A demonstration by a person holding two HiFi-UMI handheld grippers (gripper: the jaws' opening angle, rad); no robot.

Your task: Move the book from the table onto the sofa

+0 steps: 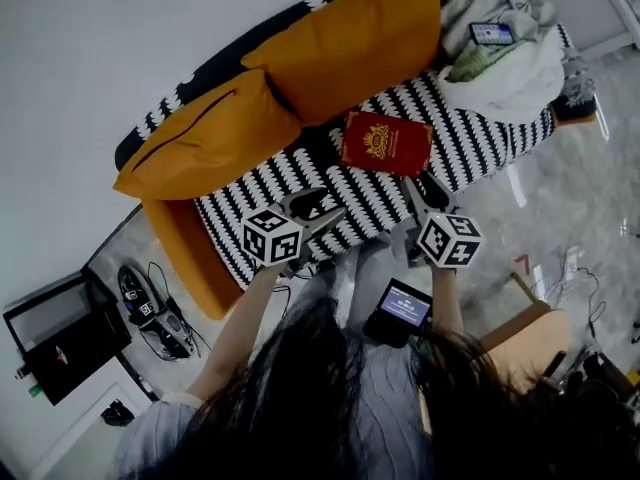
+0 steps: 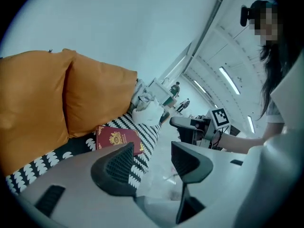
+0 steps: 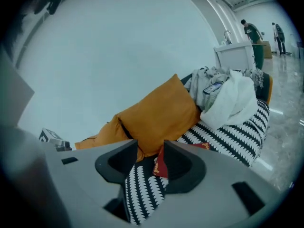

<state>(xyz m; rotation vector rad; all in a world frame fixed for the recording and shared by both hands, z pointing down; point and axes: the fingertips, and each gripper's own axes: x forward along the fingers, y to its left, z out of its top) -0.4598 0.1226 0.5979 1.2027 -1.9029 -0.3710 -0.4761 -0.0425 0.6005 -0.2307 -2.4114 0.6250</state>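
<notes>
Since the book [image 1: 386, 143] already lies flat on the sofa [image 1: 480, 148], on the striped seat toward its back edge and just in front of the larger orange cushion [image 1: 340, 43], the step in hand looks to be a clean retreat. Both tools are empty. The left tool [image 1: 318, 211] and the right tool [image 1: 422, 196] hover near the seat's front edge with jaws spread, nothing between the pads, and the book apart from both. To do this well, the person should hold the jaws spread and draw both tools up and back over the front edge together, so that no fingertip catches the cover and drags it. The book sits well in from the front edge and clear of the heap of clothes [image 1: 500, 68] at the sofa end nearer the right tool, so it seems unlikely to slide.
</notes>
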